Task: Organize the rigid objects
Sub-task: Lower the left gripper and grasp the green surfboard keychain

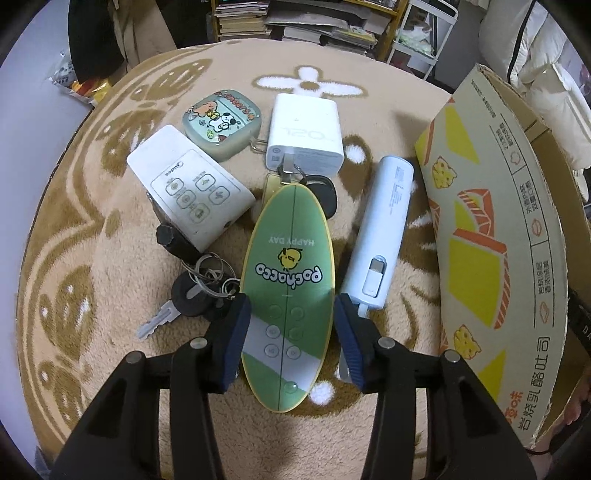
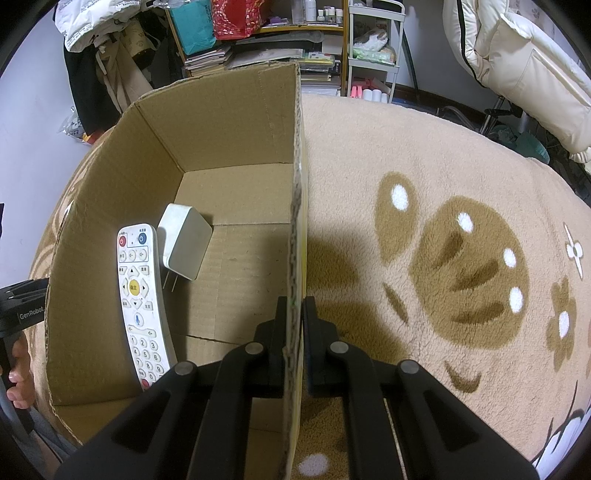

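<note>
In the left wrist view my left gripper (image 1: 291,306) is open, its blue-padded fingers on either side of a green oval Pochacco remote (image 1: 290,280) lying on the beige rug, not closed on it. Around it lie a white Midea remote (image 1: 192,188), a green cartoon case (image 1: 221,123), a white charger (image 1: 306,134), a pale blue power bank (image 1: 382,236) and keys (image 1: 192,291). In the right wrist view my right gripper (image 2: 294,306) is shut on the right wall of the cardboard box (image 2: 295,206). Inside lie a white TV remote (image 2: 142,302) and a white plug adapter (image 2: 184,247).
The box's printed outer wall (image 1: 491,240) stands at the right of the left wrist view. Shelves with books (image 1: 295,22) and a white cart (image 2: 373,48) stand beyond the rug. A cream jacket (image 2: 517,66) hangs at the far right.
</note>
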Available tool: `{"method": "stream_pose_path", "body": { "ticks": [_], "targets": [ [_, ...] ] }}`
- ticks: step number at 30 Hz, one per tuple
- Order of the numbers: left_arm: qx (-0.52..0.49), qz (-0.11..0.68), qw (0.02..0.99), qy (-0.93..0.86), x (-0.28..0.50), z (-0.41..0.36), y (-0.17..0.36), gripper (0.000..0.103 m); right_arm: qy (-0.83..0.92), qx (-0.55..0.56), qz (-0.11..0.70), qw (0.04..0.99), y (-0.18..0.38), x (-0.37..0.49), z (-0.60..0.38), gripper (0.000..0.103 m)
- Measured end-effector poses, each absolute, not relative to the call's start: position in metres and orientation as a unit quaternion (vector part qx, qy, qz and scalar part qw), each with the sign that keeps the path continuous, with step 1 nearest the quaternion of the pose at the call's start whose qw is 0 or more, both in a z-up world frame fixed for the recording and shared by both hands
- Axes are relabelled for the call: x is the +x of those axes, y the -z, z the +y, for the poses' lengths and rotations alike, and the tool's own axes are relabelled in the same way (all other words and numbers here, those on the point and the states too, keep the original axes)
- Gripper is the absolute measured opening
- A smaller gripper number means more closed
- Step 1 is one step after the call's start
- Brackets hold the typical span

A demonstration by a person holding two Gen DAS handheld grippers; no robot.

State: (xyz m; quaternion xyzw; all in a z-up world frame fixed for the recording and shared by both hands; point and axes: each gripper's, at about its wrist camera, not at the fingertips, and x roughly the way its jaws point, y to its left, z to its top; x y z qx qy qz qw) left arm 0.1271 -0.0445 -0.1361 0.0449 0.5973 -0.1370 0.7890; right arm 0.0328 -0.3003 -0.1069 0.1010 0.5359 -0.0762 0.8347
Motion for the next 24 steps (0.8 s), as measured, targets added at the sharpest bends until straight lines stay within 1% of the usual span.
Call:
{"method": "stream_pose_path", "body": {
  "ticks": [2,6,14,19,24],
  "targets": [
    [0.045,0.597,0.789,0.137,0.126,-0.045,0.136,0.052,0.076,0.101,0.536,0.835,0.107,0.032,-0.3,0.007],
    [0.051,0.597,0.789,0.135,0.126,-0.047,0.137,0.053,0.076,0.101,0.536,0.835,0.107,0.032,-0.3,0.007],
    [0.045,0.599,0.788,0.132,0.127,-0.042,0.135,0.054,0.076,0.101,0.536,0.835,0.107,0.032,-0.3,0.007],
    [0.066,0.595,0.793,0.108,0.127,-0.039,0.132,0.055,0.076,0.1,0.536,0.835,0.107,0.032,-0.3,0.007],
    [0.057,0.603,0.788,0.111,0.129,-0.037,0.137,0.055,0.076,0.101,0.536,0.835,0.107,0.032,-0.301,0.007]
  ]
}}
